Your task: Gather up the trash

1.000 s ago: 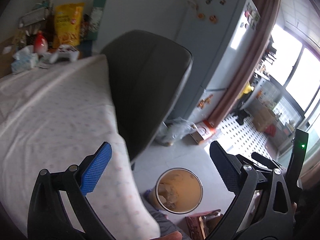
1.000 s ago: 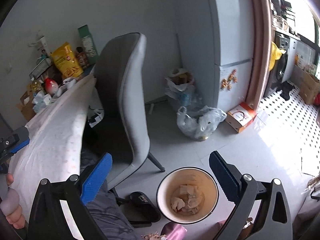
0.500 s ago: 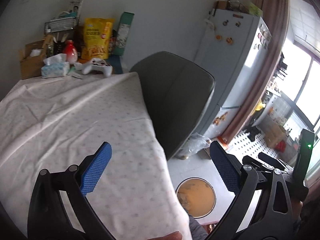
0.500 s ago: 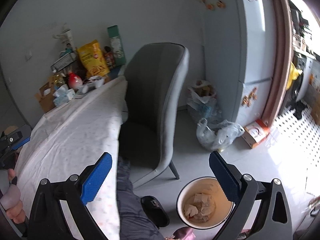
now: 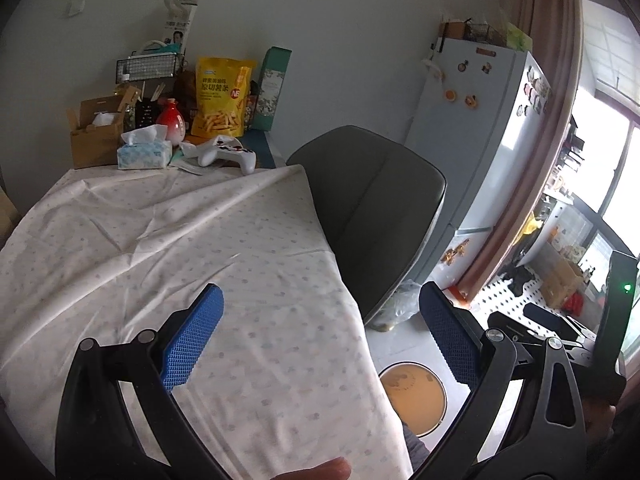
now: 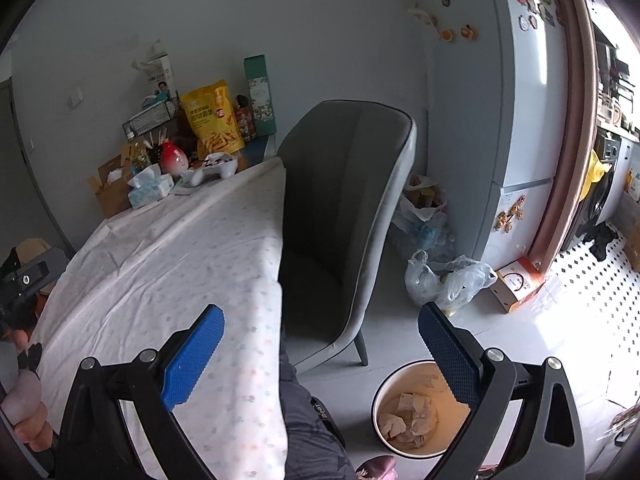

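A round white bin (image 6: 416, 412) with an orange inside stands on the floor beside the table; crumpled paper (image 6: 408, 420) lies in it. The left wrist view shows the same bin (image 5: 414, 398) past the table's edge. My left gripper (image 5: 322, 336) hangs open over the near part of the tablecloth (image 5: 160, 248), nothing between its blue pads. My right gripper (image 6: 320, 350) is open too, above the table's corner and the chair's seat, holding nothing. The cloth under both grippers shows no trash.
A grey chair (image 6: 344, 208) stands against the table's right side. At the far end sit a tissue box (image 5: 144, 152), a white game controller (image 5: 228, 154), a yellow snack bag (image 5: 220, 96) and a cardboard box (image 5: 94, 132). Plastic bags (image 6: 448, 276) and a fridge (image 6: 496, 92) lie beyond the chair.
Both grippers have risen and tilted up from the bin toward the table. The bin has slid lower in both views, and the far end of the table has come into sight.
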Tool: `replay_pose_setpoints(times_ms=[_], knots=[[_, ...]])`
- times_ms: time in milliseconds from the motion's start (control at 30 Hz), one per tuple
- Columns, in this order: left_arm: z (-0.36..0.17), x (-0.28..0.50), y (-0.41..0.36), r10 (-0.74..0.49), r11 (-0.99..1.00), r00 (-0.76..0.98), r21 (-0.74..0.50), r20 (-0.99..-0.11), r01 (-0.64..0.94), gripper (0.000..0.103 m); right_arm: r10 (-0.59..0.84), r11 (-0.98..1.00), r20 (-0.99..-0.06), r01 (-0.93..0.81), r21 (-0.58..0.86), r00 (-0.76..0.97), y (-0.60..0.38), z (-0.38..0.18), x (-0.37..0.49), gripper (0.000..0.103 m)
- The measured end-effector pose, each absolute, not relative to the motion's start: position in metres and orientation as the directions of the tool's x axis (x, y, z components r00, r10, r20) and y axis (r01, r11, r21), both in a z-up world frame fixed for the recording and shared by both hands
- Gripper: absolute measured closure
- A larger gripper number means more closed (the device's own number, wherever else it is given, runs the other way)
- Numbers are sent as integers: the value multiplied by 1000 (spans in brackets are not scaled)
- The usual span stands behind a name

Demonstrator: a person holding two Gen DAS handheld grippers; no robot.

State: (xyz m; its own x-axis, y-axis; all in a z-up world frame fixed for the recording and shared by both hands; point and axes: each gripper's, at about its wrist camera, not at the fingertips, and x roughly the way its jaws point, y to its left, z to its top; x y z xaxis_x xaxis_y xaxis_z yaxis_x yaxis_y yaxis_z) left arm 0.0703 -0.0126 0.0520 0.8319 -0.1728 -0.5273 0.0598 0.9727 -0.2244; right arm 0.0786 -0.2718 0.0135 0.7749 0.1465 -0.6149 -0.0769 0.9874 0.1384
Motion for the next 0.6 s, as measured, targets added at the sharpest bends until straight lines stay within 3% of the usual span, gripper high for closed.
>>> replay_pose_setpoints(times_ms=[600], knots=[[50, 58, 2, -131, 979, 836, -204, -533, 23, 6, 138, 988, -623, -67, 137, 770, -250, 15, 72, 7]])
